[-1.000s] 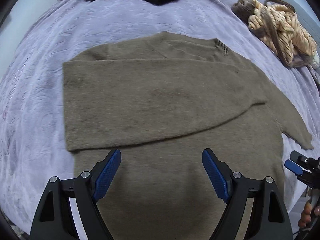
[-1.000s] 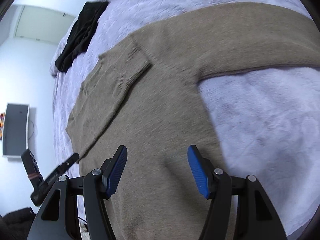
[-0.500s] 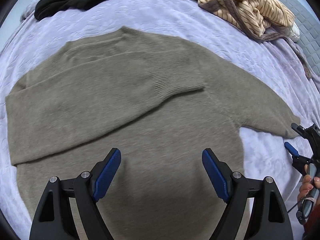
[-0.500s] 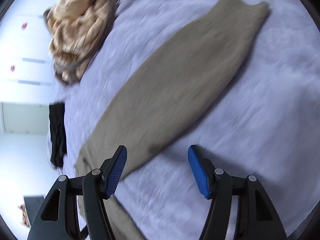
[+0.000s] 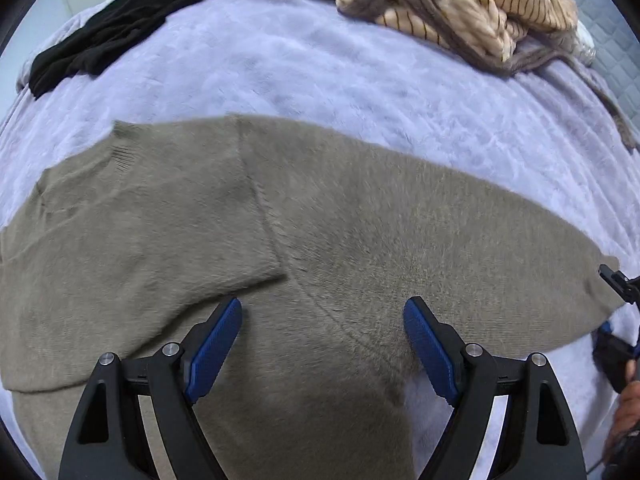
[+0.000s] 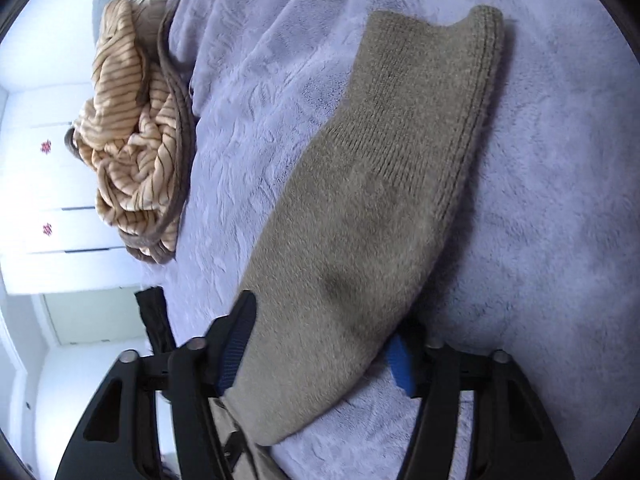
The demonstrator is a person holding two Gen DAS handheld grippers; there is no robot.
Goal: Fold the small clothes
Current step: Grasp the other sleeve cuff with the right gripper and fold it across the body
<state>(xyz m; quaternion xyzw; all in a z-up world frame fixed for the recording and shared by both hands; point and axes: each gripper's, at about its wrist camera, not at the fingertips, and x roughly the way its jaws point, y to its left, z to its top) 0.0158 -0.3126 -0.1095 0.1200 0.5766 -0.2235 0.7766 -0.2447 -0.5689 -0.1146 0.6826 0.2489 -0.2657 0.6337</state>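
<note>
A lilac plush blanket (image 5: 360,64) covers the bed, and white walls with a doorway are seen past its edge in the right wrist view. On the blanket a taupe sweater (image 5: 304,216) is spread flat. One sleeve (image 5: 132,248) is laid across the chest, its cuff ending near the middle of the body; the ribbed collar is seen at the upper left of the garment. The other sleeve (image 6: 372,184) is stretched out sideways on the blanket, with its ribbed cuff at the far end.

The left gripper (image 5: 322,344) is held over the lower body of the sweater, near the armpit of the outstretched sleeve. Its jaws are spread wide, with nothing between the blue pads (image 5: 214,354); whether they touch the knit cannot be told.

The right gripper (image 6: 320,356) is placed at the outstretched sleeve, partway along it. Its jaws are set apart, one on each side of the sleeve, and the sleeve is seen lying between them and over part of each pad. No clamping is shown. In the left wrist view this gripper (image 5: 618,320) is seen at the sleeve's end, at the frame's right edge.

Beyond the sweater, a crumpled tan striped garment (image 5: 460,4) is heaped on the blanket, and a black garment (image 5: 112,32) lies near the bed's far edge.
</note>
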